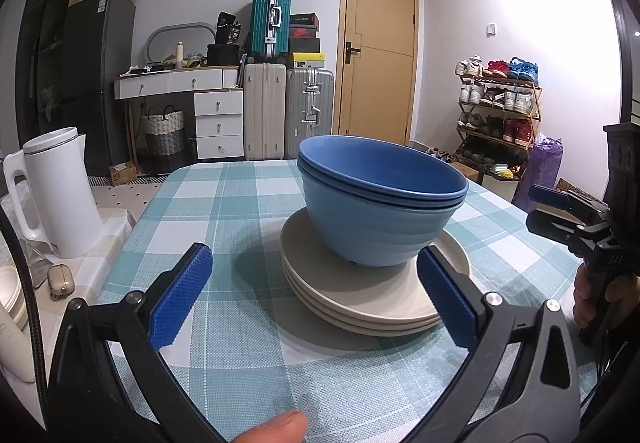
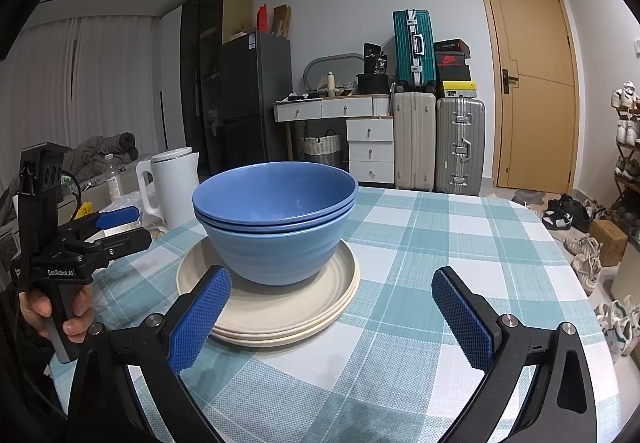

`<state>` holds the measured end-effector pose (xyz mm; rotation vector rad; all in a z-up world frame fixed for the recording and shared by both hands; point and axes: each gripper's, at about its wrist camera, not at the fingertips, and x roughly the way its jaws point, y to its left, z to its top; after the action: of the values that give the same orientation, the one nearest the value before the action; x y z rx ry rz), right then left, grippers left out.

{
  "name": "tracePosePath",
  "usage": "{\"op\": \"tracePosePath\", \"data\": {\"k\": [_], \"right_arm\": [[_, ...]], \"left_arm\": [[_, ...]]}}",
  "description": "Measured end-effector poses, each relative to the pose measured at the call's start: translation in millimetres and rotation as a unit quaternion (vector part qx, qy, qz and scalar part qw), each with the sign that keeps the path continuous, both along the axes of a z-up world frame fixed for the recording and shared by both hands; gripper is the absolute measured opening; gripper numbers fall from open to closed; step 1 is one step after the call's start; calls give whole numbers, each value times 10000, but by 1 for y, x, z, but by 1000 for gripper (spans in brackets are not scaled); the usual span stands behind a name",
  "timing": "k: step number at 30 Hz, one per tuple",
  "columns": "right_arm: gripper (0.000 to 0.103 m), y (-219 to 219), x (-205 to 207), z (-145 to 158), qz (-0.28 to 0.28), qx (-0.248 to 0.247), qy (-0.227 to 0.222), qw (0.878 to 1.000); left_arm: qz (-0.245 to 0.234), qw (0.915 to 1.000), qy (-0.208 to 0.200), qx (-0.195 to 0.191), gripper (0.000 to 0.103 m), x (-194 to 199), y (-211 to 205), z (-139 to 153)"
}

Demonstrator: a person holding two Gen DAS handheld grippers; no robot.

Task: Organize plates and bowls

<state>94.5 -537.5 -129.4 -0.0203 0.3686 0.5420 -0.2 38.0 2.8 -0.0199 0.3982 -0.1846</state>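
Nested blue bowls (image 1: 380,211) (image 2: 276,235) stand upright on a stack of three cream plates (image 1: 360,307) (image 2: 280,311) in the middle of the checked table. My left gripper (image 1: 316,283) is open; its blue pads (image 1: 180,299) flank the near left side of the plates and hold nothing. My right gripper (image 2: 330,291) is open too, its left pad (image 2: 200,319) over the plates' near rim. Each gripper also shows in the other wrist view, held by a hand: the left gripper (image 2: 140,227) and the right gripper (image 1: 532,208).
A white kettle (image 1: 60,195) (image 2: 176,187) stands past the table's left edge, beside a small beige case (image 1: 61,281). The teal checked tablecloth (image 2: 460,243) runs wide to the right of the stack. Suitcases (image 2: 436,139), drawers and a shoe rack (image 1: 500,111) line the far wall.
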Motion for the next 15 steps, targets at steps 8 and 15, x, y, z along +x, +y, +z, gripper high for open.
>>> {"op": "tracePosePath", "data": {"k": [8, 15], "right_arm": [[103, -1, 0, -1, 17, 58, 33, 10000], [103, -2, 0, -1, 22, 111, 44, 9999]], "left_arm": [[-23, 10000, 50, 12, 102, 7, -1, -3], [-1, 10000, 69, 18, 102, 9, 1, -5]]}}
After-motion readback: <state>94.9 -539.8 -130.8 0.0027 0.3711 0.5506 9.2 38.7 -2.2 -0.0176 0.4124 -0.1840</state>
